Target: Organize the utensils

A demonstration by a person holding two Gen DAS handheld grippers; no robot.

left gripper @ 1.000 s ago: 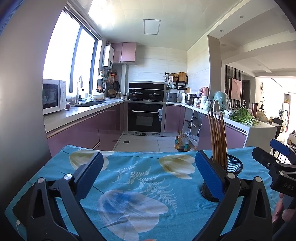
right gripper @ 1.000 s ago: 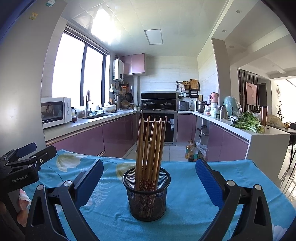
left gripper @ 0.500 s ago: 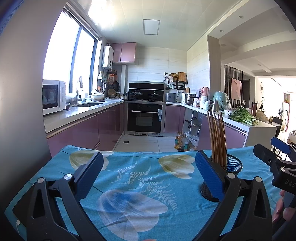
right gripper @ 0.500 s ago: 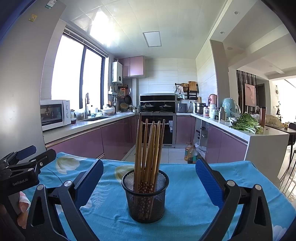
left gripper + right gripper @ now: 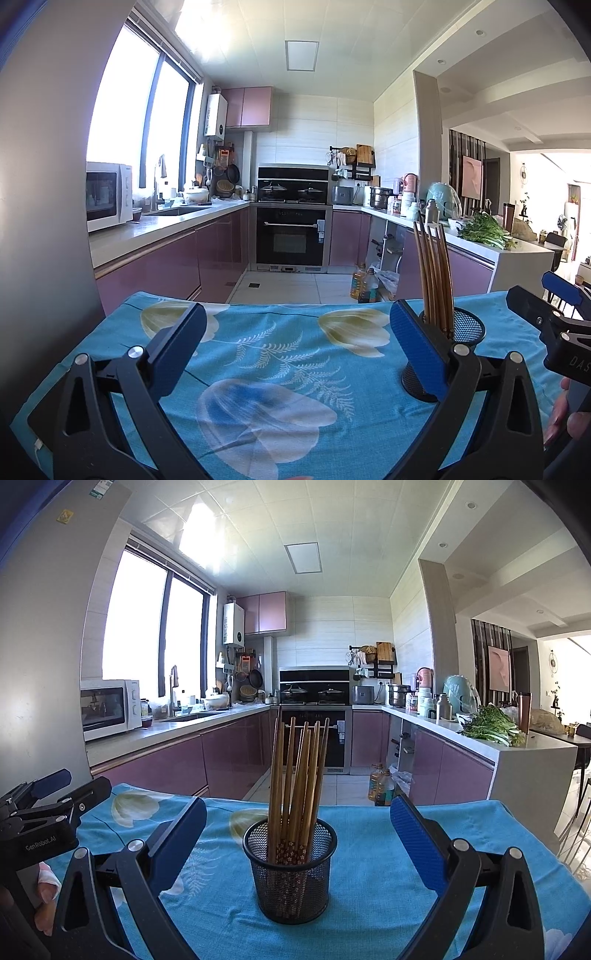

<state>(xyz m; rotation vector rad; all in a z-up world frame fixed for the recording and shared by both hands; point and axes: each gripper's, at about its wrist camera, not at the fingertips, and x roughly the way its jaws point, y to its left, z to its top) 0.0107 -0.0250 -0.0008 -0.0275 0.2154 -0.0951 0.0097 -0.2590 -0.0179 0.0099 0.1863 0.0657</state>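
A black mesh cup [image 5: 290, 871] stands upright on the blue flowered tablecloth [image 5: 369, 853] and holds several brown wooden chopsticks [image 5: 299, 775]. My right gripper [image 5: 297, 840] is open, its blue pads wide apart either side of the cup, nothing held. In the left wrist view the same cup [image 5: 467, 328] with the chopsticks [image 5: 434, 277] sits behind the right pad. My left gripper [image 5: 295, 339] is open over bare cloth [image 5: 280, 369]. The other gripper shows at each view's edge: the right one [image 5: 561, 321] and the left one [image 5: 48, 805].
Beyond the table's far edge lies a kitchen with purple cabinets, an oven [image 5: 291, 236], a microwave [image 5: 109, 195] on the left counter and greens [image 5: 491, 727] on the right counter. Oil bottles [image 5: 382, 786] stand on the floor. A hand [image 5: 569, 417] grips the right tool.
The right gripper has tilted and drawn back slightly, so the cup sits a little lower and nearer in its view. The left gripper has barely moved. Both stay open.
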